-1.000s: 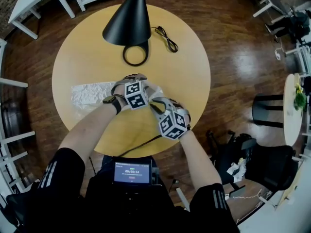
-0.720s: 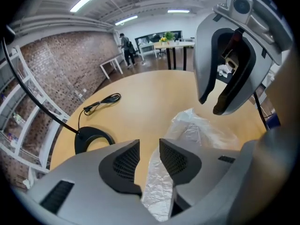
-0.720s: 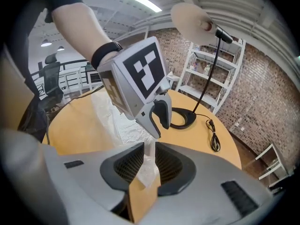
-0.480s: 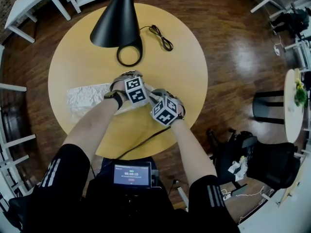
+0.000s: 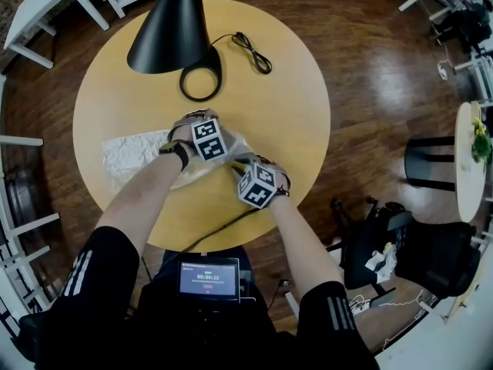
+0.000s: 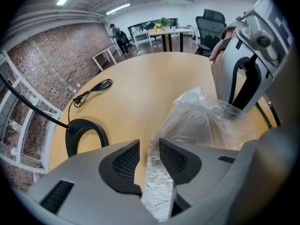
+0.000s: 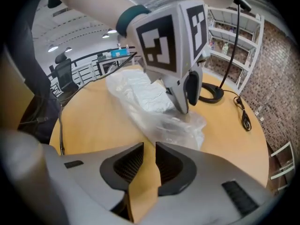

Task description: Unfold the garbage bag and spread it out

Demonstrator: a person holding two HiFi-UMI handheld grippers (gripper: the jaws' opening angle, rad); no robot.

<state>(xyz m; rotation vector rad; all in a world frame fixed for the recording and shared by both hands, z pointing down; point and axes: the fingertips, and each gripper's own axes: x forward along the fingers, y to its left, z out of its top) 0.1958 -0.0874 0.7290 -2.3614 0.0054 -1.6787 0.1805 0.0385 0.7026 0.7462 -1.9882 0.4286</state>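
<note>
The clear garbage bag [image 5: 135, 149] lies crumpled on the round table [image 5: 285, 91], on the person's side of the lamp base [image 6: 84, 124]. The left gripper [image 6: 149, 144] has just been closing. Its jaws stand narrowly apart over the bag's folded strip without pinching it. The right gripper [image 7: 149, 146] is slightly parted, with only tabletop between its jaws.

In the head view the person's forearms [image 5: 146, 199] cover the middle of the garbage bag [image 5: 127, 151], so only its left end and a wrinkled patch between the arms show. The lamp shade [image 5: 166, 29] runs off the top edge and hides part of the base ring [image 5: 199, 99] and of the surface [image 5: 293, 106]. Print on the chest screen [image 5: 209, 276] is too small to read.
</note>
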